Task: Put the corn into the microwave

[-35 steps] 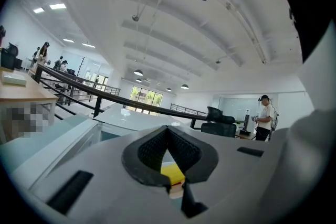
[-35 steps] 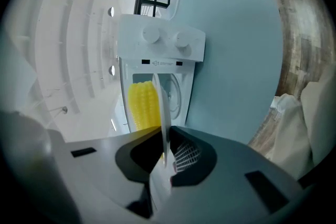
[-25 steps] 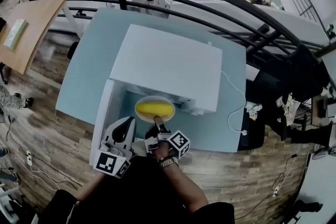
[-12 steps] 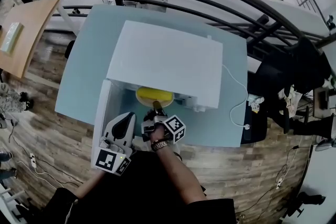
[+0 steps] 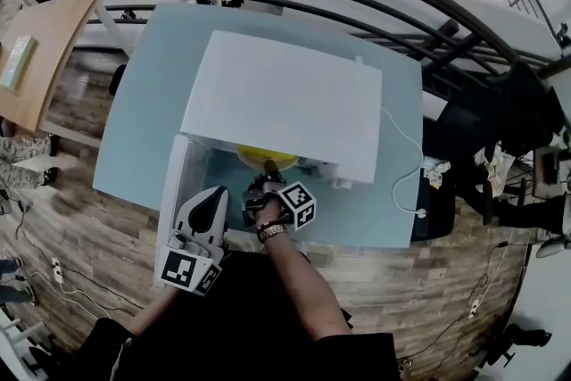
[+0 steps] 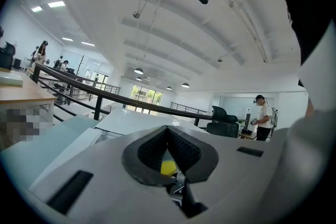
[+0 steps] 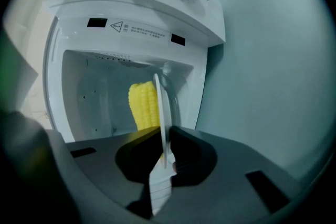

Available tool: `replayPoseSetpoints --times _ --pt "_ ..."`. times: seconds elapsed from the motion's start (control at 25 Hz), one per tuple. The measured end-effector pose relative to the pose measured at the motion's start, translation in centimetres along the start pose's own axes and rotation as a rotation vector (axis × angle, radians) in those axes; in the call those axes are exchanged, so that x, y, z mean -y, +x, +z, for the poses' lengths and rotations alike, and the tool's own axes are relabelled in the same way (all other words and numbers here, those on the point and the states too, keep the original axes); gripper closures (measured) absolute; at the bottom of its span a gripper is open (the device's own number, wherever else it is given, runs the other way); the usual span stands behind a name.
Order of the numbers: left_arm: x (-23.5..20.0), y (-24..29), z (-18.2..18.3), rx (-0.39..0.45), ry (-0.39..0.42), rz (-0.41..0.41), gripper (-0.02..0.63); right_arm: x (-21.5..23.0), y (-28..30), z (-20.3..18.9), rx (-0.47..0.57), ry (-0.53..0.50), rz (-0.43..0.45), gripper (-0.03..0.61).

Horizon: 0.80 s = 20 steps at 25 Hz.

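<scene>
- Yellow corn point(image 7: 144, 105) lies on a thin white plate point(image 7: 163, 113). Both sit in the mouth of the white microwave point(image 5: 285, 103) at centre frame in the head view, partly under its top edge.
- My right gripper point(image 7: 164, 149) is clamped on the plate's near rim, which runs edge-on between the pads. It touches only the plate, not the cob.
- My left gripper point(image 6: 168, 131) has its jaws pressed together at the tips with nothing between them. It hovers at lower left of the head view, beside the open door point(image 5: 176, 183).
- I judge the cob to be stiff and round, so it is free to roll on a smooth plate. I want that plate kept level.
- The plate looks rigid, light and probably brittle. A pinch at one rim leaves the load hanging far out, so it could sag or slip in the pads.
- The rim is the sensible place to hold; the cob itself would be awkward for these jaws.
- Hidden from me: the cavity floor under the plate, the plate's far rim, and whether the plate rests on anything yet.
- The left gripper view is mostly gripper body, with only a yellow speck showing through the gap.
</scene>
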State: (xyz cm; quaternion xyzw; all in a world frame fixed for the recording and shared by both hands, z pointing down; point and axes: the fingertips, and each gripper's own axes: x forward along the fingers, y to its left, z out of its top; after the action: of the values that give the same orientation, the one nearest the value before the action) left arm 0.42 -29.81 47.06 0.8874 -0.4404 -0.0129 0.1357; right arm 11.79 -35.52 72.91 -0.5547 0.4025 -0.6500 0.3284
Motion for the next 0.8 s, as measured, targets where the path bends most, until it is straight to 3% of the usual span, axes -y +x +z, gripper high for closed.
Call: replayPoseSetpoints --times 0.4,0.64,0.8 --pt "-0.7 0.2 0.0 0.006 -0.007 0.022 0.611 0.6 1.7 0.0 -0.021 0.024 -0.055 0.547" --pt "-1.4 0.1 0.0 0.004 -0.019 0.038 0.612 1.7 2.0 0.0 -0.043 -0.004 -0.167 0.549" --pt "-1.6 0.2 -0.4 -0.001 -0.022 0.041 0.612 1.8 2.5 0.1 -0.038 0.013 -0.168 0.549"
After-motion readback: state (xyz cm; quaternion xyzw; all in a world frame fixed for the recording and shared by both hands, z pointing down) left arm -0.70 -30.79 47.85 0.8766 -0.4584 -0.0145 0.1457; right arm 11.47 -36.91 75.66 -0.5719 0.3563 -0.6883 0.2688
